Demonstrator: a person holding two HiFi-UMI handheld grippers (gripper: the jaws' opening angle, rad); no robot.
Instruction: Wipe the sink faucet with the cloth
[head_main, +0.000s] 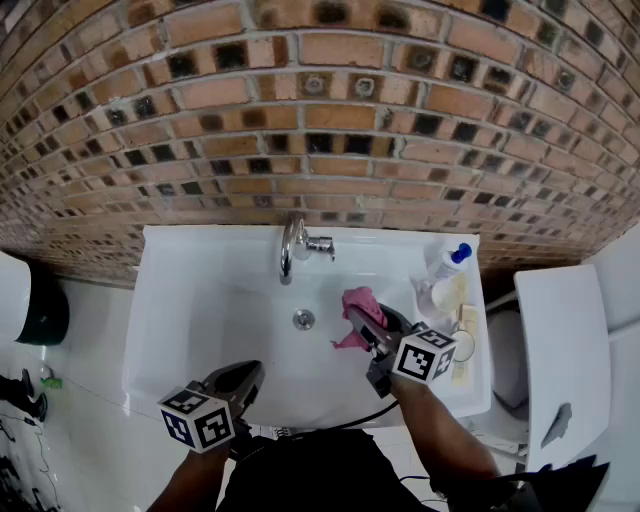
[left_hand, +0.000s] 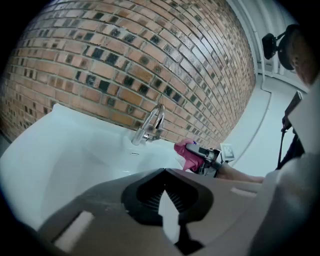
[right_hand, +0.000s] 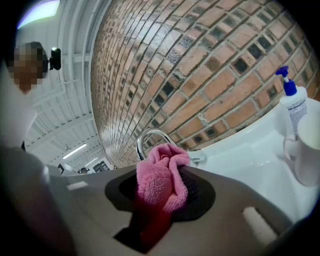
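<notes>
Holding a bunched pink cloth (right_hand: 161, 182) in the right tongs (head_main: 358, 318), clamped firmly on it, with a tail hanging below. With the left tongs (left_hand: 165, 194) drawn together on nothing, low over the near rim, well to the left of the right tongs and nearer the body.

Ahead of the right tongs and a little to their left: the chrome faucet (head_main: 292, 248), near the cloth but apart from it in the head view. No contact with the metal, and no mark on it to show wiping either way. Probably early, then: cloth secured and close by, but the wipe itself seemingly all left to do, over the spout arch, base and lever.

Below both tongs: the white sink (head_main: 200, 300), serving as the surface, with its drain (head_main: 303, 319) just left of the right tongs. Right of the right tongs, on the sink's ledge: a pump bottle (right_hand: 292, 102) with a blue top and a white mug (right_hand: 305, 150). Beyond the faucet: a brick wall (head_main: 300, 100). Farther out, left of the left tongs, pale floor; past the right tongs, a white fixture (head_main: 560, 340), not identifiable.
</notes>
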